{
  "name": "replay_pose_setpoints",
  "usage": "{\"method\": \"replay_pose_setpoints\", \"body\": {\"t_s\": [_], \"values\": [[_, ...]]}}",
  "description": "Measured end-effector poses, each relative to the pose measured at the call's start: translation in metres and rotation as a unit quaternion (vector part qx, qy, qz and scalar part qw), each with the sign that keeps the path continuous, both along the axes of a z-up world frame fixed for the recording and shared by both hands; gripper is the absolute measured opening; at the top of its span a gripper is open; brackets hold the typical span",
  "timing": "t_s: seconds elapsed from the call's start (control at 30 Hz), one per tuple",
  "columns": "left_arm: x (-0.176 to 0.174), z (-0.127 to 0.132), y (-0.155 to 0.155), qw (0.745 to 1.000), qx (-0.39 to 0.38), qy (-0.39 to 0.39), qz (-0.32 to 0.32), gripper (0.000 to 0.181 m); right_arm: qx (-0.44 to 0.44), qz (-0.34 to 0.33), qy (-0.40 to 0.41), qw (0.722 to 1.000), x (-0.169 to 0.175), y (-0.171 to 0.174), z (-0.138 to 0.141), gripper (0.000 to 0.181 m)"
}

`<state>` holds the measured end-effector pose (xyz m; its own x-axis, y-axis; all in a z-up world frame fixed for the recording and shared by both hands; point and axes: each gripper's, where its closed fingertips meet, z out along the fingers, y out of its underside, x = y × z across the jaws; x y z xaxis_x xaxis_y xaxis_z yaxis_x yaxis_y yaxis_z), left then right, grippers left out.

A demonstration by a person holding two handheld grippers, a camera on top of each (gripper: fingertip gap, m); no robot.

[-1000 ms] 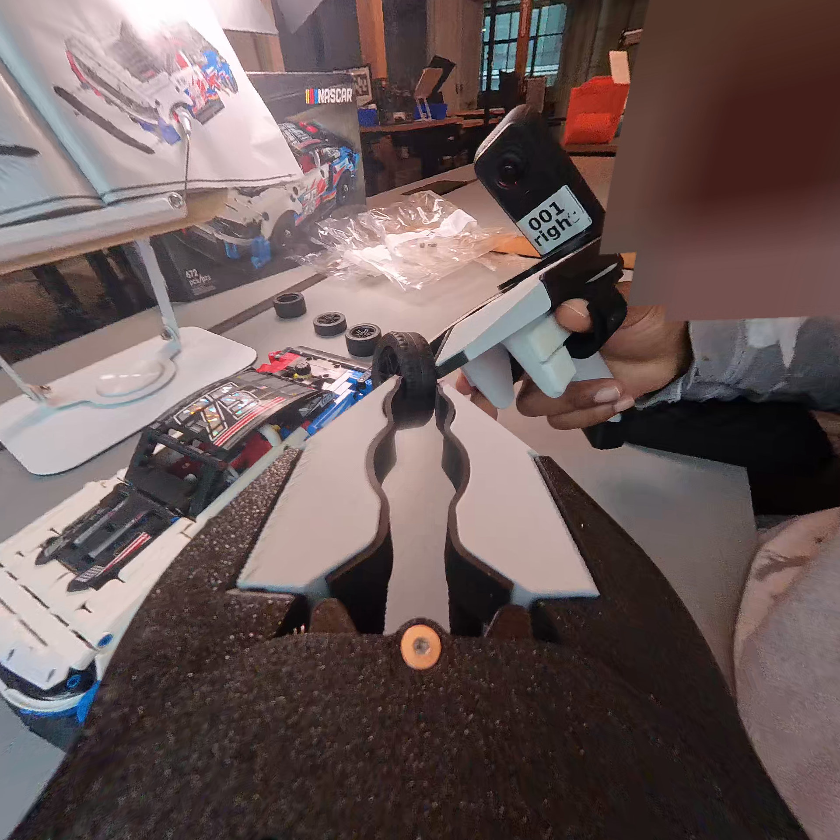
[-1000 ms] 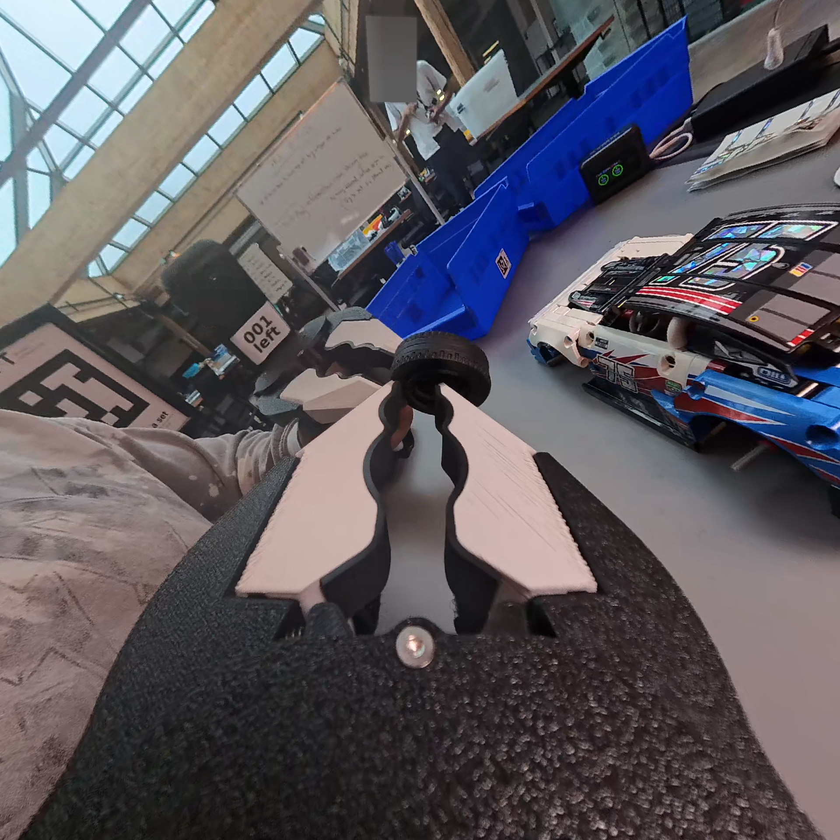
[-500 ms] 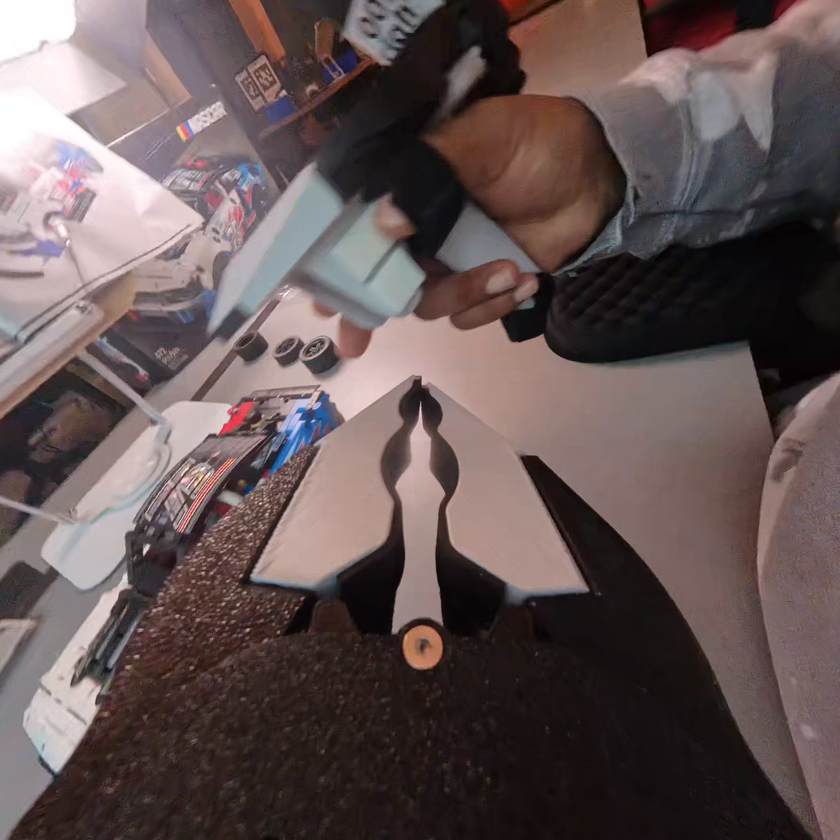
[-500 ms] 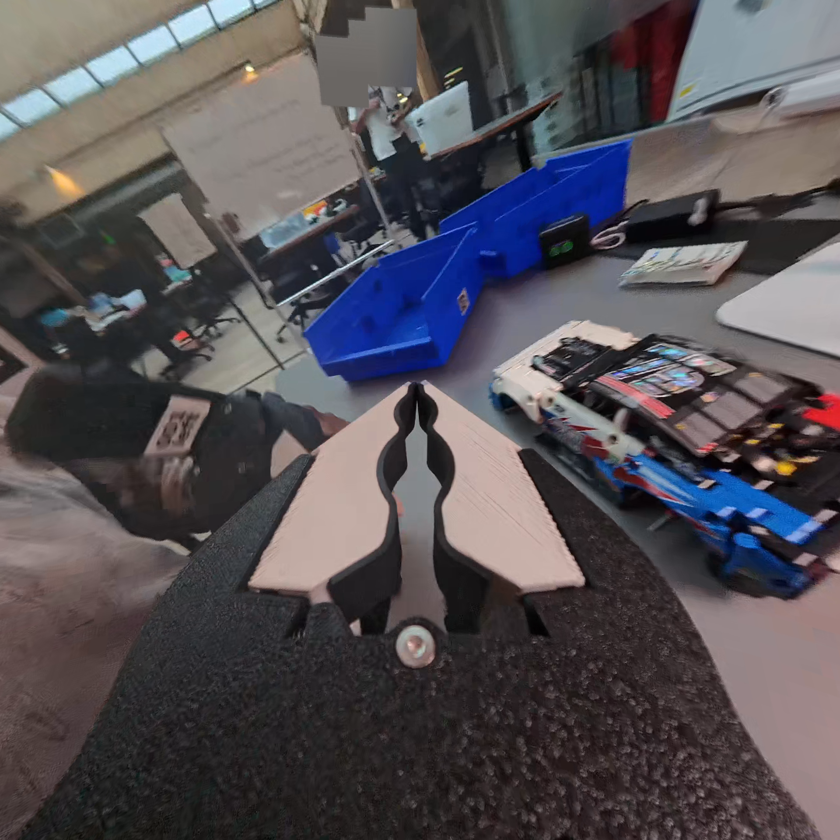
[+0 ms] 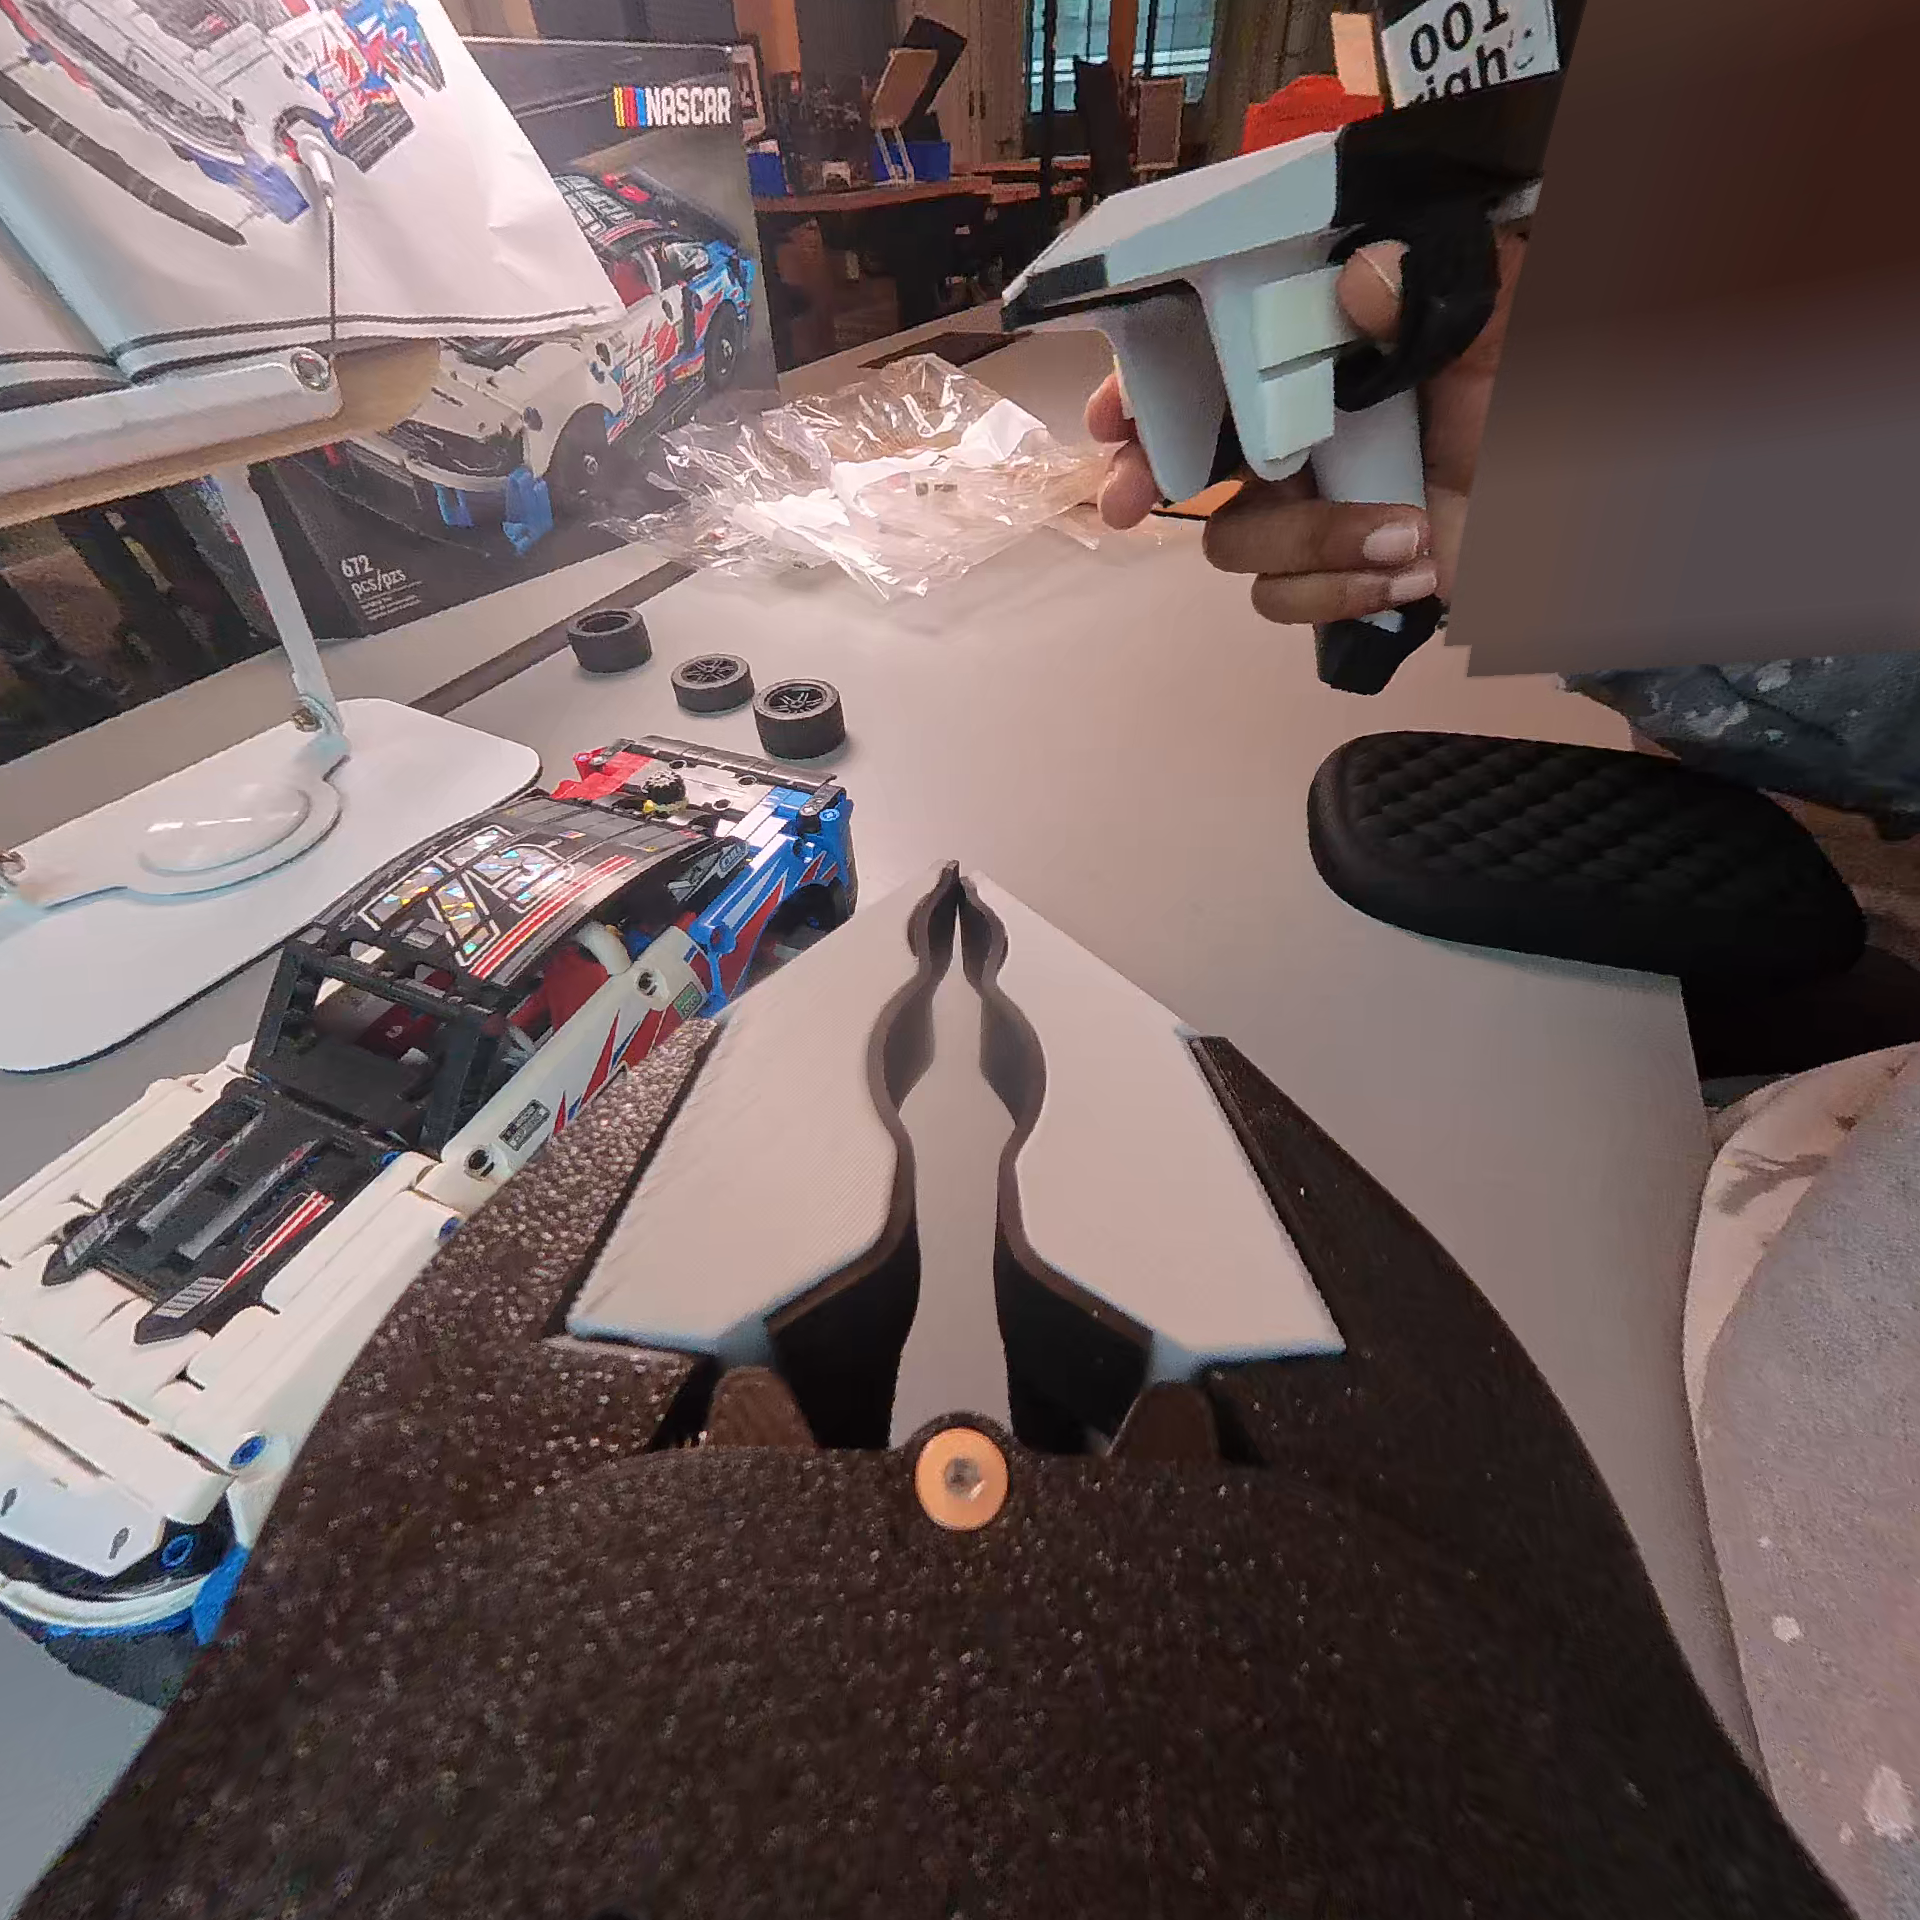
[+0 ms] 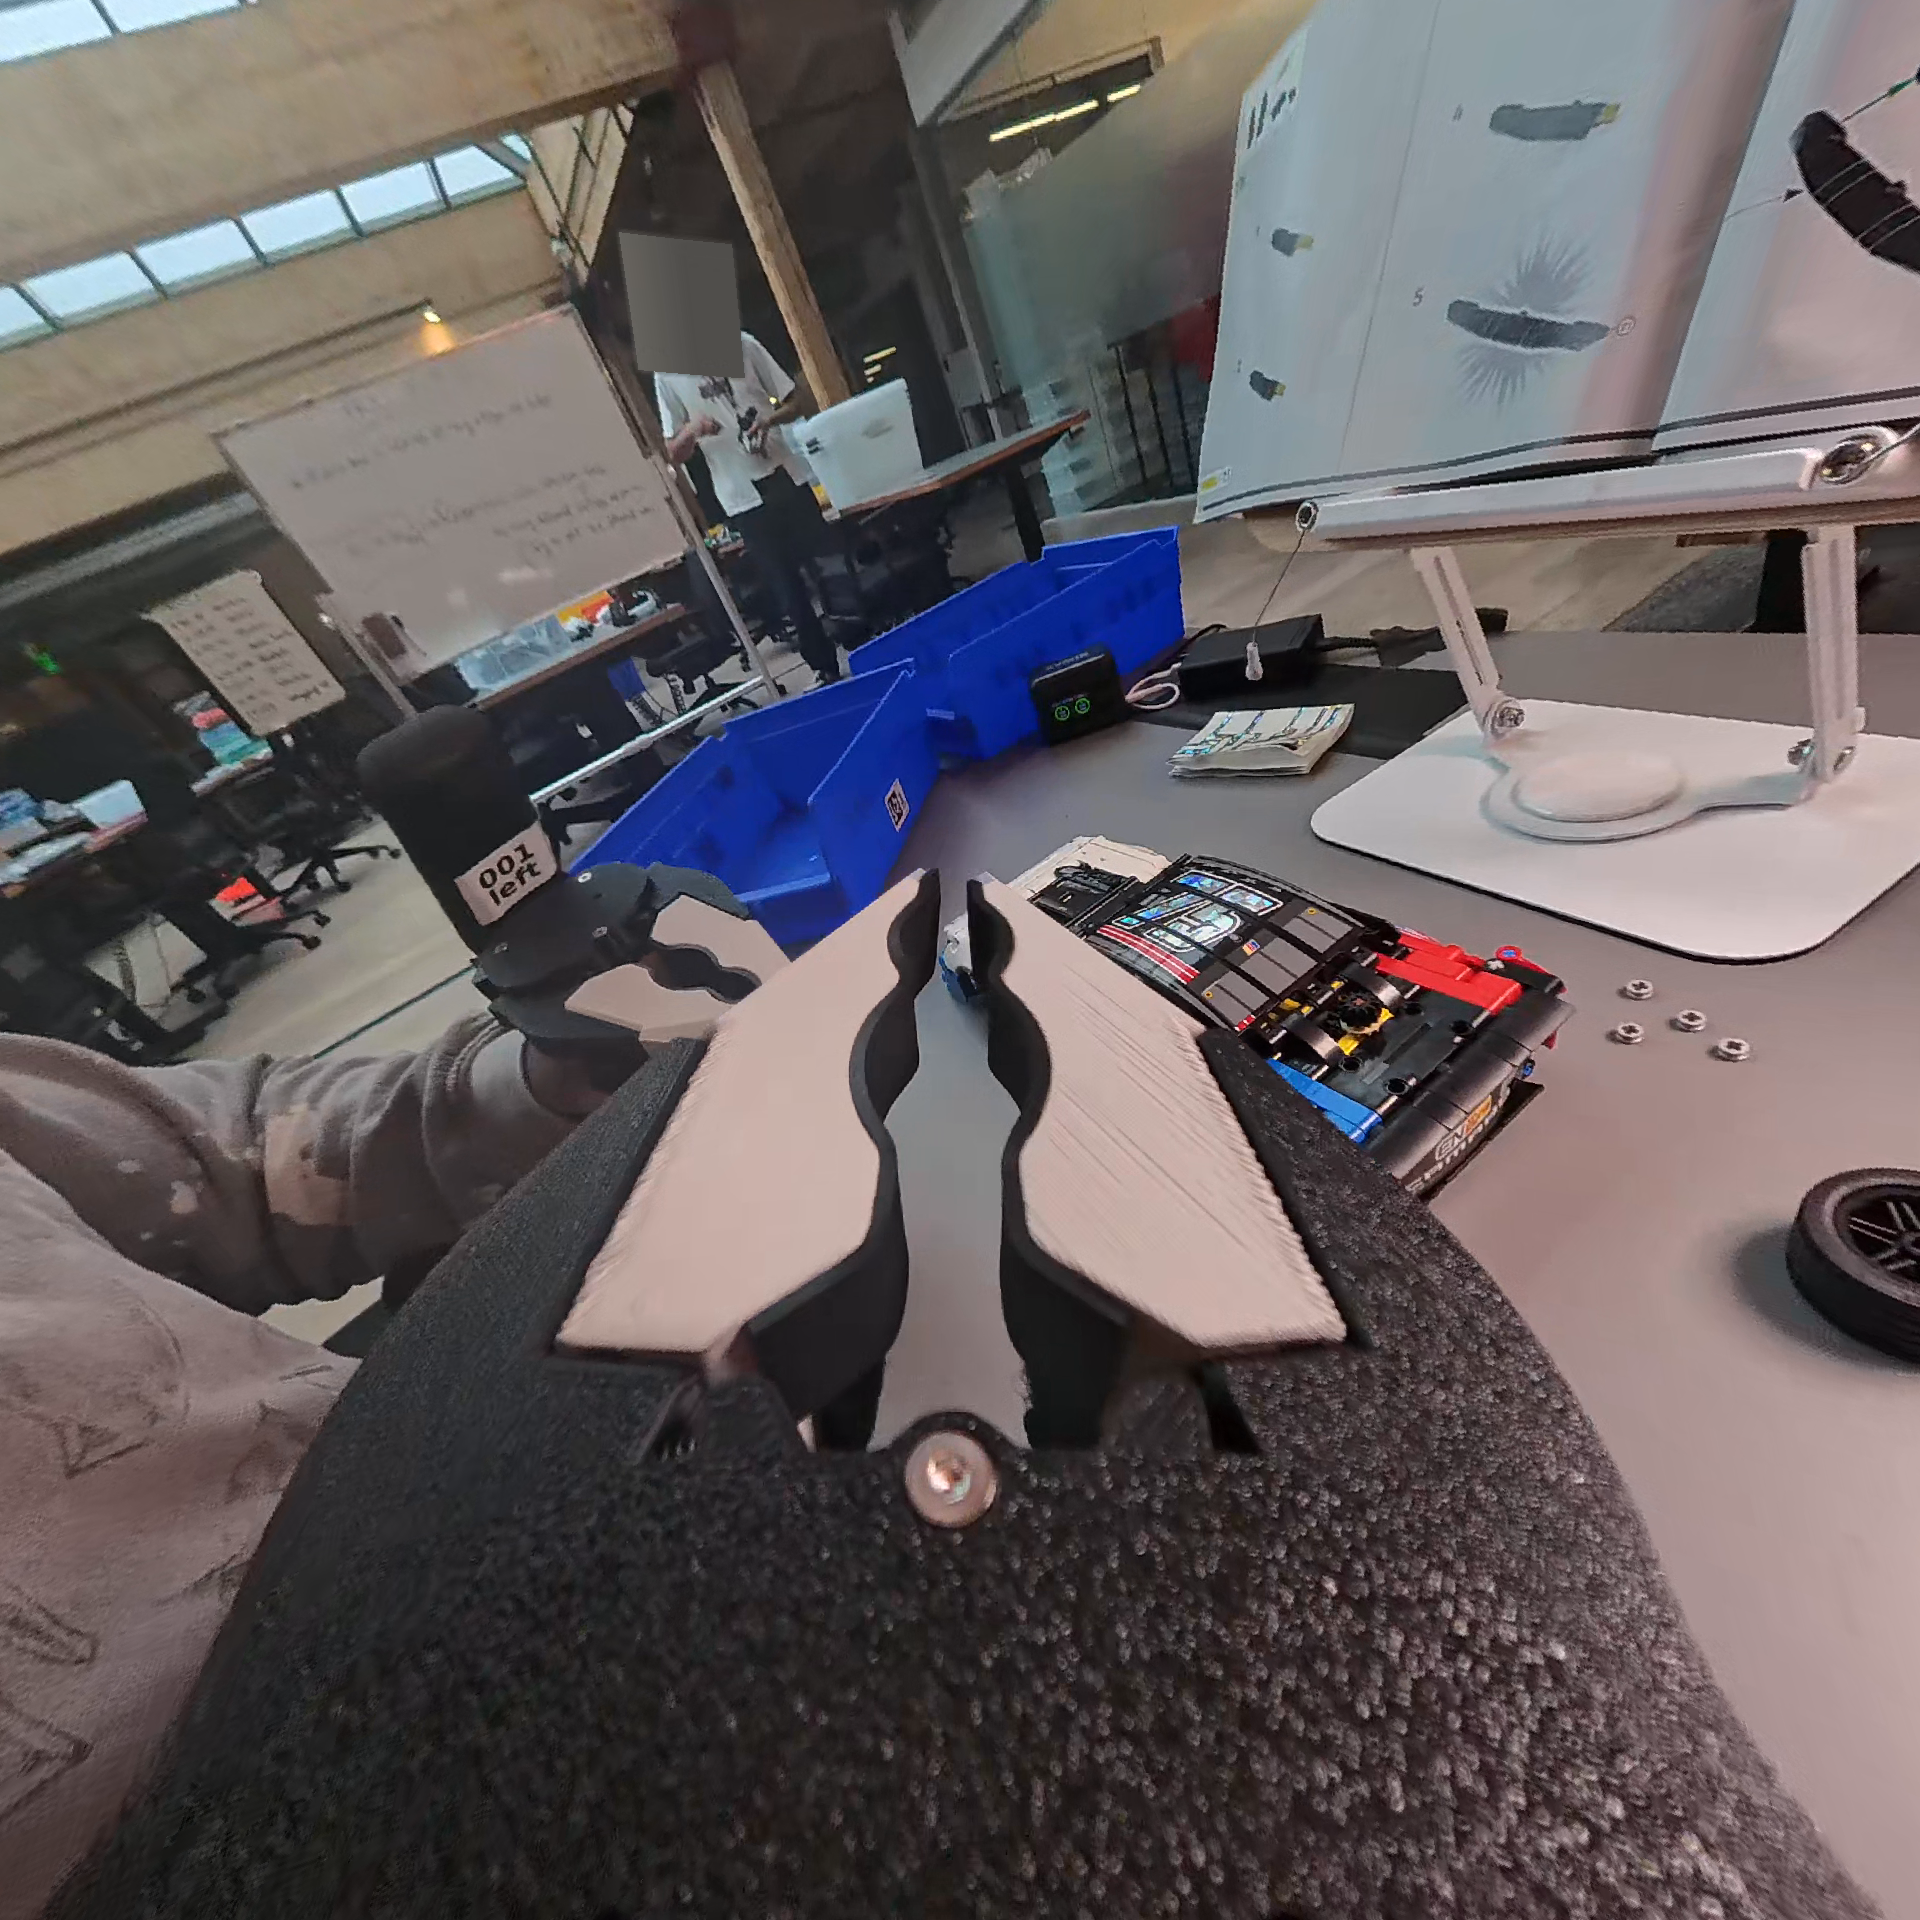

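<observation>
My left gripper [image 5: 954,885] is shut and empty, low over the grey table [image 5: 1091,790], just right of a white, black, blue and red brick-built race car [image 5: 436,997]. It also shows in the right wrist view [image 6: 717,971]. My right gripper [image 6: 950,883] is empty, its tips a narrow gap apart, aimed at the car's white front end [image 6: 1299,977]. In the left wrist view it is held up high at the right [image 5: 1023,296]. Three black wheels [image 5: 713,683] lie behind the car. One more wheel [image 6: 1860,1257] lies at the right edge.
A white book stand [image 5: 208,821] holds an open instruction booklet. Behind it are the set's box [image 5: 623,312] and crumpled plastic bags [image 5: 883,478]. Blue bins [image 6: 831,790], a folded sheet [image 6: 1262,738] and several small grey parts [image 6: 1688,1020] lie on the table. A black armrest [image 5: 1579,852] is at the right.
A second ago both grippers gripped one black wheel between them. Now neither holds it, they have moved apart, and the right gripper has risen and turned toward the car.
</observation>
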<state>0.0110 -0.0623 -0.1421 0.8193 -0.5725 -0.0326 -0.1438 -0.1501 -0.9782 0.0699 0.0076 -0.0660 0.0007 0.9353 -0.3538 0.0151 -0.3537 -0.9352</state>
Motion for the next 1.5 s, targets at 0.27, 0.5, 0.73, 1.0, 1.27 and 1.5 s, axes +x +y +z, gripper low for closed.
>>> {"method": "replay_pose_setpoints", "body": {"t_s": [0.27,0.5,0.73,1.0,1.27,1.5], "values": [[0.005,-0.005,-0.006,0.999,-0.013,-0.035,-0.015,0.004,0.038,-0.041,-0.045,0.997,0.038,0.003,-0.005,0.012],[0.022,-0.013,-0.005,0.995,-0.054,-0.047,-0.071,0.021,0.065,-0.138,-0.097,0.983,0.11,0.013,-0.01,0.015],[0.042,-0.015,0.002,0.99,-0.069,-0.031,-0.115,0.025,0.066,-0.197,-0.138,0.968,0.172,0.008,-0.021,0.018],[0.06,-0.019,-0.005,0.989,-0.063,-0.01,-0.132,0.027,0.072,-0.178,-0.204,0.96,0.197,-0.006,-0.037,0.028],[0.057,-0.018,-0.01,0.988,-0.069,-0.001,-0.135,0.026,0.031,-0.307,-0.246,0.919,0.279,0.017,-0.067,0.051],[0.063,-0.019,-0.01,0.987,-0.064,0.008,-0.15,0.026,0.035,-0.326,-0.234,0.915,0.275,0.025,-0.082,0.049]]}}
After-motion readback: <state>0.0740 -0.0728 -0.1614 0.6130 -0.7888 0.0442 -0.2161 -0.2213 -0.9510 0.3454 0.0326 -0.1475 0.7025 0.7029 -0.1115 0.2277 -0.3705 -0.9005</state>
